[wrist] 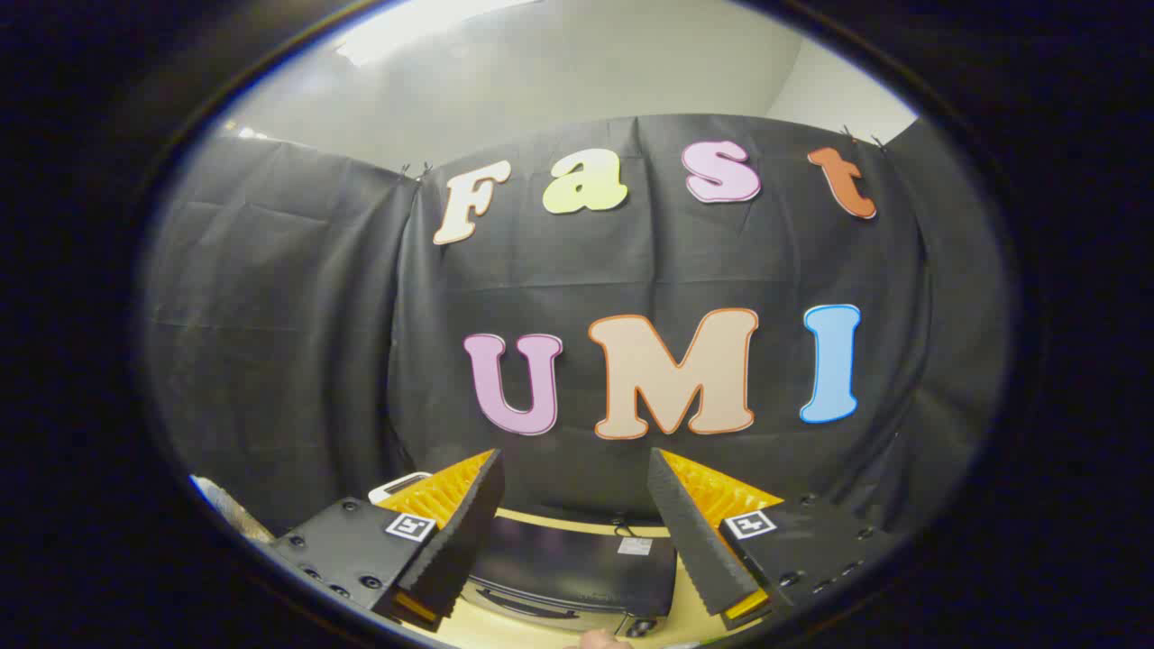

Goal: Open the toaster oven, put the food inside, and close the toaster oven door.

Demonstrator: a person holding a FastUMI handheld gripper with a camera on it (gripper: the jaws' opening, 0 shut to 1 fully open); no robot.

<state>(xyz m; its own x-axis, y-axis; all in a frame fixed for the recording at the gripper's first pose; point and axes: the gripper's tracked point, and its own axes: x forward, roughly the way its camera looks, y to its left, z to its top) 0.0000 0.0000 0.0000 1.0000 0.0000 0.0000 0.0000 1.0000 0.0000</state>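
**A:** Below the spread fingers, low and just ahead: black boxy toaster oven (577,568) on a pale wooden desk (690,604). Door looks closed, its dark bar handle (527,606) along the lower front edge.

**B:** Hand-held gripper (575,518)?

**A:** Fingers parted wide, nothing between them, touching nothing. Raised above the oven and aimed mostly at the booth wall.

**B:** So opening hasn't begun. How to do it well?

**A:** My judgement: tip the gripper down, bring the handle between the fingers, close on the bar near its middle, then follow the door's arc (a straight pull would likely slip or drag the oven).

**B:** Food?

**A:** Can't tell. A white rounded object (397,487) peeks behind the left finger; unidentifiable.

**B:** Any writing?

**A:** Small pale sticker (635,546) on the oven top, too small to read. Square black-and-white marker tags (410,526) on the gripper body are patterns, not text. No brand visible.
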